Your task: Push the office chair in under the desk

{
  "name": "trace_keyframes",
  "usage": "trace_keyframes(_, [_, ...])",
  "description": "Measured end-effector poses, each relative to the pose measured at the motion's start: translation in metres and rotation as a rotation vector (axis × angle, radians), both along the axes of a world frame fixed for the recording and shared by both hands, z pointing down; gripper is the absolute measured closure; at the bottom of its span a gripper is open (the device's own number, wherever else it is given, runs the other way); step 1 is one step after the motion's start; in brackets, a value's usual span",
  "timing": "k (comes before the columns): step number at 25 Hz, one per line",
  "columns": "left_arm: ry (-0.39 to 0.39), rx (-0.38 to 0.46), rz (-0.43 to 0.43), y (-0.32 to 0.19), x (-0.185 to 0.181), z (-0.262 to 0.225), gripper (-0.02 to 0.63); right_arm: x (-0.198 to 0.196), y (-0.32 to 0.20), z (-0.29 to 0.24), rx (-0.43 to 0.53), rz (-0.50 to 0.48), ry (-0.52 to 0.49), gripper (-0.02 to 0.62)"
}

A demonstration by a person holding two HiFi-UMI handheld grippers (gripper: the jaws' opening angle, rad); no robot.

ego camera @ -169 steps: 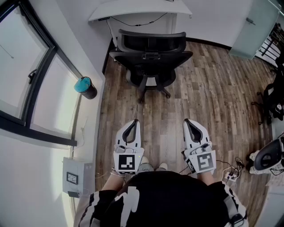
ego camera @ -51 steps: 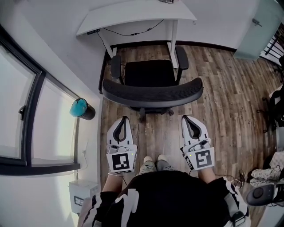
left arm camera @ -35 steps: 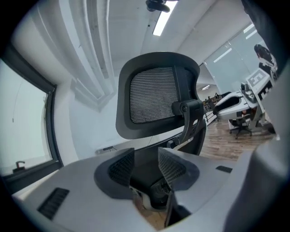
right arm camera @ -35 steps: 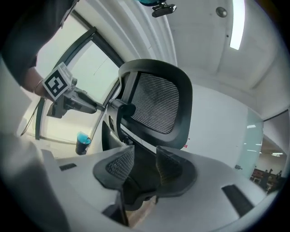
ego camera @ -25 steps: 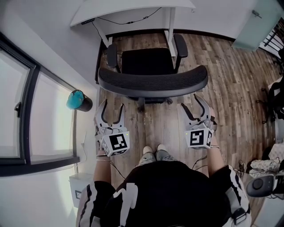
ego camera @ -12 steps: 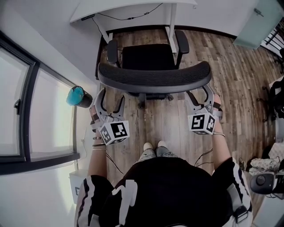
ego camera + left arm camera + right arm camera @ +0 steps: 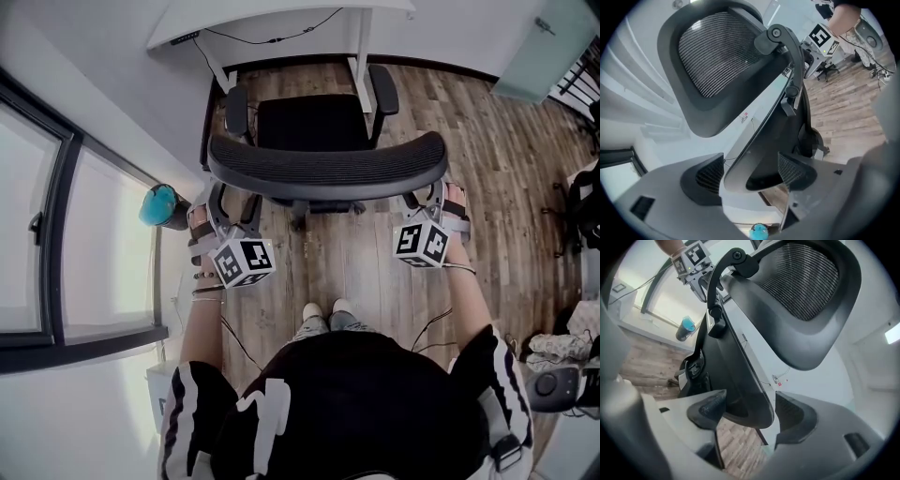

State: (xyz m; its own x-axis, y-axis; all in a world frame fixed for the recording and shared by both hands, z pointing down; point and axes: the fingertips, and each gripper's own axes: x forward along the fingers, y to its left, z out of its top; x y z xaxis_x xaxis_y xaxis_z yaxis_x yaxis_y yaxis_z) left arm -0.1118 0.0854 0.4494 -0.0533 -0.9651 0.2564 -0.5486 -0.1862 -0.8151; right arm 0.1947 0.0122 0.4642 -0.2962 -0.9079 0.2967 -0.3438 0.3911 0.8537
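- Head view: looking steeply down from above the person, taking in the whole office chair (image 7: 323, 164), the desk (image 7: 272, 14) edge and the wood floor (image 7: 487, 141).
- Left gripper view: sitting very near the left edge of the backrest (image 7: 717, 61), looking up along its rear.
- Right gripper view: doing likewise at the right edge.
- Shared: all three are showing the backrest and a teal cup (image 7: 157, 204).

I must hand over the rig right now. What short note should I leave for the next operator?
Left claw: opening, left end of the backrest between its jaws, no grip.
Right claw: opening, right end of the backrest between its jaws, no grip.
Office chair faces the desk, not pushed under it yet.
Done: both claws placed at the backrest.
To do: push the chair in.
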Motion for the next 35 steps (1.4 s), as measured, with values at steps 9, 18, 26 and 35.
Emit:
trace_keyframes(9, [-0.082,-0.054,0.016,-0.017,-0.003,0.008,0.259,-0.013,-0.015,0.0,0.041,-0.028,0.084,0.282])
trace_keyframes(18, [-0.186,-0.079,0.06,-0.033,0.005,0.015,0.258,-0.03,-0.024,0.009,0.043,-0.076,0.158,0.282])
trace_keyframes(26, [-0.219,-0.091,0.096,-0.04,0.016,0.026,0.256,-0.039,-0.026,0.016,0.121,-0.145,0.198,0.282])
trace_keyframes(35, [-0.378,-0.067,0.17,-0.044,0.018,0.034,0.256,-0.048,-0.023,0.02,0.177,-0.198,0.302,0.282])
